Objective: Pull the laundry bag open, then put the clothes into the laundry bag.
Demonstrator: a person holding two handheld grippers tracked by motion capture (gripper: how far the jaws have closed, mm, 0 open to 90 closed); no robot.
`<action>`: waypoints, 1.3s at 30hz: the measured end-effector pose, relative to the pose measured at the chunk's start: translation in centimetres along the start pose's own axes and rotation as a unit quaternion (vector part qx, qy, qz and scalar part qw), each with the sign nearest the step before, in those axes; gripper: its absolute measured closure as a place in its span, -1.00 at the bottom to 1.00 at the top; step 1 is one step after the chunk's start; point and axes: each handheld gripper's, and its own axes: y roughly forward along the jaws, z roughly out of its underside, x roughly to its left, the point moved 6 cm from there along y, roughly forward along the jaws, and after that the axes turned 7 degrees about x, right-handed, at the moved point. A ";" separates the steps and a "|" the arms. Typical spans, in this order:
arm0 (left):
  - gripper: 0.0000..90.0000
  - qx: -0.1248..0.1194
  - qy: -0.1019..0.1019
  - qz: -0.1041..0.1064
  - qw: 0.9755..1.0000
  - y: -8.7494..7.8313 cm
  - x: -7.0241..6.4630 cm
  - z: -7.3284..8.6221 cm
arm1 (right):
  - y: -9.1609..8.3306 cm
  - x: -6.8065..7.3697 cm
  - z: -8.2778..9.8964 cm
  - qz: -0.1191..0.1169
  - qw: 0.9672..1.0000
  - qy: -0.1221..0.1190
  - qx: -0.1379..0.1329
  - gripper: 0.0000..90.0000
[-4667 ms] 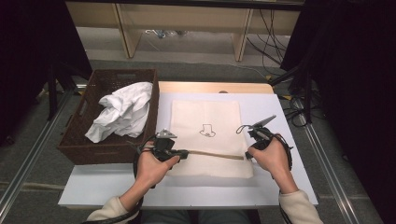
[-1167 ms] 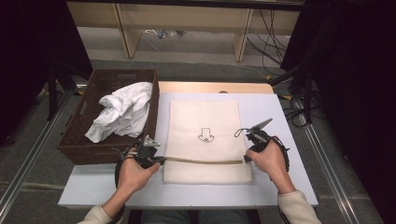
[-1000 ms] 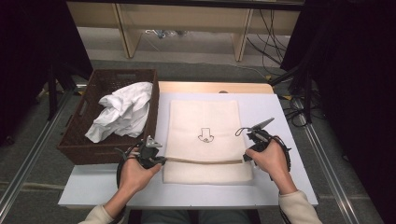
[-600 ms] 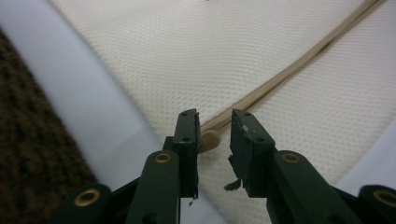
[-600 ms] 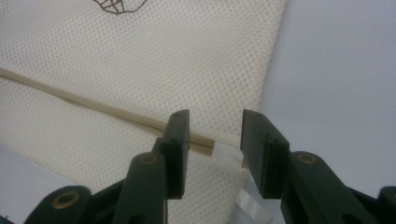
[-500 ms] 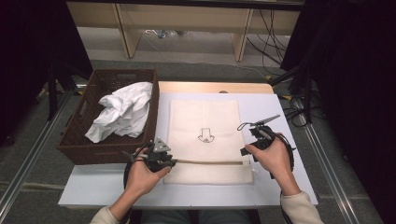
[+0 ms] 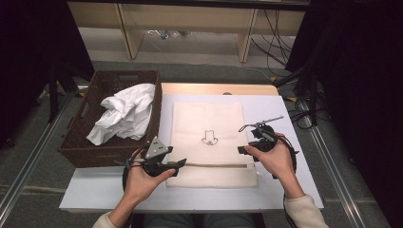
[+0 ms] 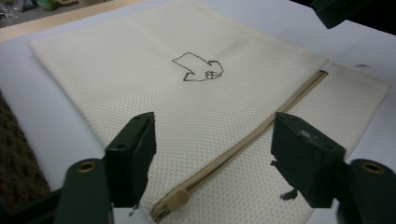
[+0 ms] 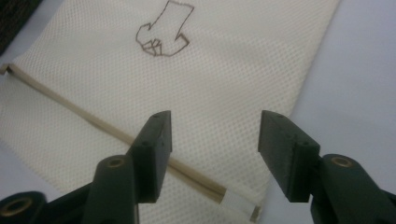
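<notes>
- High view: left gripper (image 7: 178,165) sits at the near-left corner of the mesh bag (image 7: 209,123), grey plate on top; jaws apart, they've just been opening, nothing pinched btw them. Tips rest by the zip's left end.
- Right gripper (image 7: 243,149) is at the bag's right edge, level w/ the zip (image 7: 214,165); jaws also apart, just been opening, nothing clamped.
- Bag lies flat on the white desk (image 7: 280,190), centre, long side running from near edge to far edge; small brown drawing (image 7: 209,138) mid-bag. Zip runs across the bag close to its near edge.
- Brown basket (image 7: 83,142) stands off the desk's left edge, touching it, w/ a crumpled white cloth (image 7: 124,116) inside.
- Left gripper view: both black jaws wide apart, left gripper (image 8: 212,156) over the mesh. Zip (image 8: 261,128) runs diagonally btw them; tan pull tab (image 8: 170,203) lies on the fabric between the jaws, nearer the left one; can't tell if it touches. Drawing (image 8: 198,67) farther up the bag (image 8: 116,70).
- Right gripper view: right gripper (image 9: 212,140) w/ jaws spread, above the bag (image 9: 243,60) near its edge. Zip (image 9: 70,105) passes under the left jaw, ends at a whitish stop (image 9: 238,201) close to the bag's corner. White desk (image 9: 355,70) to the right. Drawing (image 9: 163,30) near the top.
</notes>
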 end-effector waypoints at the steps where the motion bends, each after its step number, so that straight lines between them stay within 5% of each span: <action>1: -0.45 0.000 0.000 -0.005 1.000 -0.1 0.2 0.0 | -0.1 -0.2 -0.1 0.007 1.000 0.001 -0.007 -0.09; 6: -0.61 -0.011 0.005 -0.028 1.000 -1.0 0.5 -0.2 | -0.3 -0.5 -0.2 0.009 1.000 -0.003 -0.018 -0.31; 10: -0.64 -0.012 0.010 -0.027 1.000 -1.1 0.4 -0.2 | -0.4 -0.6 -0.4 0.012 0.999 -0.016 -0.027 -0.38; 18: -0.64 -0.011 0.005 -0.031 0.999 -1.0 0.5 -0.1 | -0.3 0.3 -0.9 0.001 0.999 -0.039 -0.031 -0.35; 19: -0.64 -0.010 0.012 -0.032 0.999 -1.1 0.6 -0.1 | -0.3 0.6 -0.8 0.002 0.999 -0.026 -0.028 -0.35; 21: -0.64 -0.010 0.011 -0.032 0.999 -1.1 0.6 -0.1 | -0.3 0.5 -1.0 -0.002 0.998 -0.046 -0.033 -0.34; 39: -0.64 -0.023 0.005 -0.038 0.999 -1.7 1.1 -0.5 | -0.1 1.2 -1.0 -0.009 0.998 -0.053 -0.031 -0.25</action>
